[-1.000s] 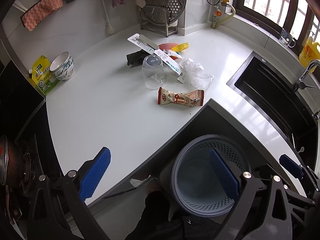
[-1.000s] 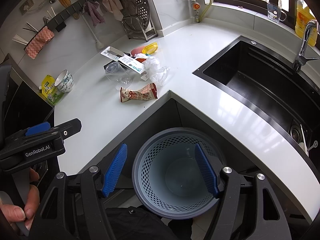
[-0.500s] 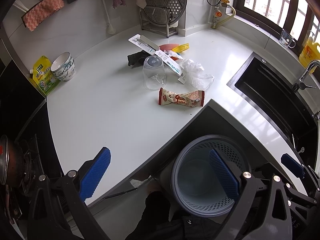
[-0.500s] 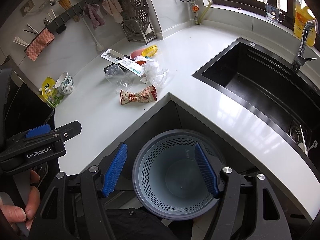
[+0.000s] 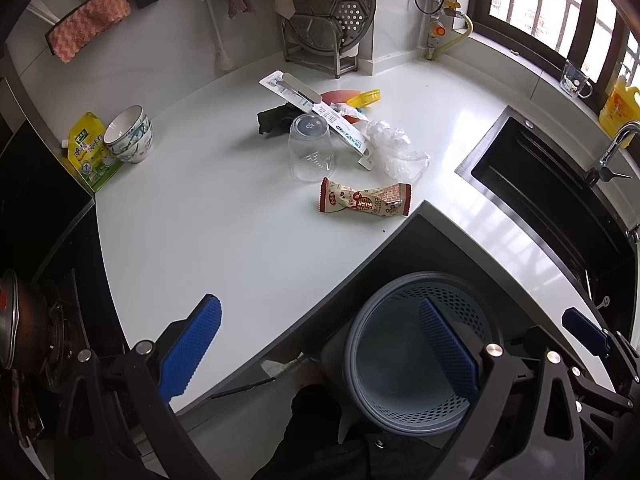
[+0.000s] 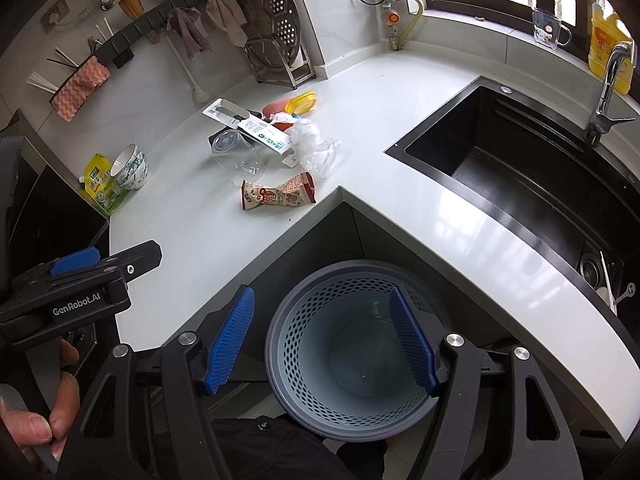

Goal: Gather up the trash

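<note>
Left claw (image 5: 316, 350): open, empty, at lower frame.
Right claw (image 6: 320, 340): open, empty, above the bin (image 6: 352, 360).
Snack wrapper (image 5: 365, 202): on the surface (image 5: 200, 220), frame centre, long axis left-right, ahead of both claws; which is nearer, unclear.

My left gripper (image 5: 320, 344) sits at the bottom of its own view, jaws spread wide, blue pads (image 5: 192, 346) well apart with nothing between them. My right gripper (image 6: 320, 340) fills the lower centre of its view, likewise wide open, ribbed pads (image 6: 230, 340) facing each other and holding nothing. In the right view's lower left, my left hand (image 6: 30, 408) wraps the left gripper's handle, thumb and fingers curled around it.
</note>
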`<move>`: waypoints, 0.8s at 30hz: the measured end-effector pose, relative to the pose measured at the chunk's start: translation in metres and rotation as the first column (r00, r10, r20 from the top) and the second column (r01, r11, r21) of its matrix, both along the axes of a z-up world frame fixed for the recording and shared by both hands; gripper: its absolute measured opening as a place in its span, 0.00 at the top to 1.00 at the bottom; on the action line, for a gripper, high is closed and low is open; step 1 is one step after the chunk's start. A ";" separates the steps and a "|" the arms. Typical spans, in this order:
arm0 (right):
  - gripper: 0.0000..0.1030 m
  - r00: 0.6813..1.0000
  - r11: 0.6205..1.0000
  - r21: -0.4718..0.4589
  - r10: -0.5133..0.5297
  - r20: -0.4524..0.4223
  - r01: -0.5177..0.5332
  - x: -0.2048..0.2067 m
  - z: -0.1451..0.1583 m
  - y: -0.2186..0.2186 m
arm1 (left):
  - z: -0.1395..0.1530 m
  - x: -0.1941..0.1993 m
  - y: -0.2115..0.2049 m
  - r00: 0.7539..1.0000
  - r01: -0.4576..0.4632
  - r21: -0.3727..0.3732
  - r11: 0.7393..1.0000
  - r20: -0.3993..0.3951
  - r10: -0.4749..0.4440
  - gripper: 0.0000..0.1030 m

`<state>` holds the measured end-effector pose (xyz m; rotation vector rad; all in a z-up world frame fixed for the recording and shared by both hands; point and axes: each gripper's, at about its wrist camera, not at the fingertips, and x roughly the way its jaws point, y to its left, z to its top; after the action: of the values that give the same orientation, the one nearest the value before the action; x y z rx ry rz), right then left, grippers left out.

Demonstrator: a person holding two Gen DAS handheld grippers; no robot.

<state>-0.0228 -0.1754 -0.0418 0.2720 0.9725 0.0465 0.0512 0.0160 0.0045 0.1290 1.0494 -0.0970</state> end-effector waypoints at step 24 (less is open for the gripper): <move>0.35 0.997 0.997 -0.006 -0.073 0.011 0.073 0.068 -0.015 -0.002 | -0.009 0.084 0.069 0.993 -0.098 0.016 0.995 0.068 0.097 0.06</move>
<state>0.0451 -0.1779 -0.0565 0.3006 0.9515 -0.0223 0.1347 0.0853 -0.0043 0.0979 0.9880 0.0063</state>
